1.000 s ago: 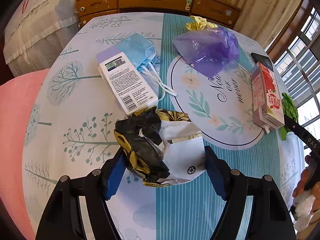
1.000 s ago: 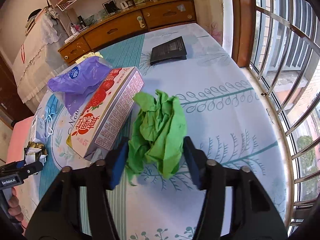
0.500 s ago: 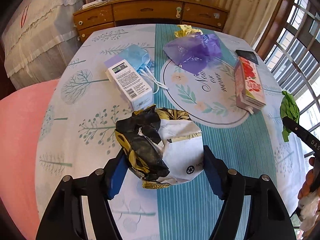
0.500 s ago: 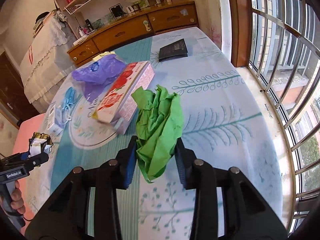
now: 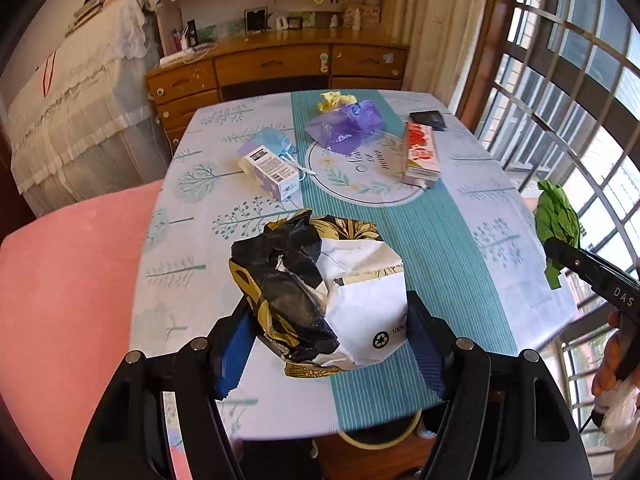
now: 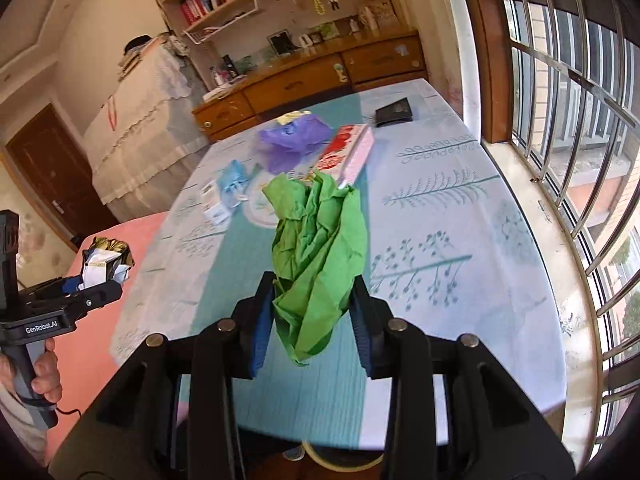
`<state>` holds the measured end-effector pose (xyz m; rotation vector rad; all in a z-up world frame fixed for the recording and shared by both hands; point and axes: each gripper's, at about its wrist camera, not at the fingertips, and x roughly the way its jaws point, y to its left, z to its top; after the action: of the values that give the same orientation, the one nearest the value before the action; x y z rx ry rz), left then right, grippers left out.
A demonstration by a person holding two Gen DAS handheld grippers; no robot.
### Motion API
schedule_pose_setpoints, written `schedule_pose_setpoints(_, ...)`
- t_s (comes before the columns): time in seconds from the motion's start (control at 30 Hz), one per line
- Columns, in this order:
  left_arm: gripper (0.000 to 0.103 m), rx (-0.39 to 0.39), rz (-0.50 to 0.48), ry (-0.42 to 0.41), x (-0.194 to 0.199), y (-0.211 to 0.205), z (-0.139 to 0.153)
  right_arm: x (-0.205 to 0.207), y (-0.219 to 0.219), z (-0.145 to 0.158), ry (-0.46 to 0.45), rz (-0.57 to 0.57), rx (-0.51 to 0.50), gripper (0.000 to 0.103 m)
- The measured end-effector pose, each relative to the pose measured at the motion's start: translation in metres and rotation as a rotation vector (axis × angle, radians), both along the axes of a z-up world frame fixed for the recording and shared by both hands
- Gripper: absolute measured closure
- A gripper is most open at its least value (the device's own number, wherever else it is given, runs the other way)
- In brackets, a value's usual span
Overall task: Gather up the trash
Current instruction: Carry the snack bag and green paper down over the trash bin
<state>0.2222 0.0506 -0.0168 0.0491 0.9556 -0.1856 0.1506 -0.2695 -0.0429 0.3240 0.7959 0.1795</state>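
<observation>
Crumpled glossy wrapper (image 5: 320,292) between matt black plastic claw (image 5: 328,348); creased green paper (image 6: 320,256); smooth printed tablecloth (image 5: 460,240) beneath.

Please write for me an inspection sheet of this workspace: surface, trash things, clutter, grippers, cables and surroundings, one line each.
Surface: table under a printed cloth with teal stripe.
Job's things: crumpled black-and-white bag and green paper, both lifted; purple bag, strawberry carton, white box, blue mask, yellow wrapper on the table.
Clutter: black booklet at the far corner.
Grippers: left gripper shut on the bag; right gripper shut on the paper.
Cables: nothing seen.
Surroundings: wooden dresser, barred window, pink chair.
</observation>
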Motion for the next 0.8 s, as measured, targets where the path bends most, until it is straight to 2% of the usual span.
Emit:
schedule_pose_setpoints(0.23, 0.032, 0.030, -0.050, -0.059, -0.091, 0.003, 0.036, -0.079, 0.034, 0.031, -0.035, 0.056, 0.016, 0.071)
schedule_pose_setpoints(0.43, 0.032, 0.049, -0.094, -0.046, -0.164, 0.003, 0.043, -0.140, 0.060, 0.034, -0.033, 0.101, 0.032, 0.071)
schedule_pose_setpoints(0.6, 0.032, 0.070, -0.135, -0.014, -0.208, -0.005, 0.026, -0.175, 0.076, 0.011, 0.009, 0.133, 0.042, 0.071)
schedule_pose_setpoints(0.8, 0.032, 0.065, -0.185, 0.047, -0.232, -0.018, -0.021, -0.199, 0.089, -0.048, 0.120, 0.138, 0.035, 0.071)
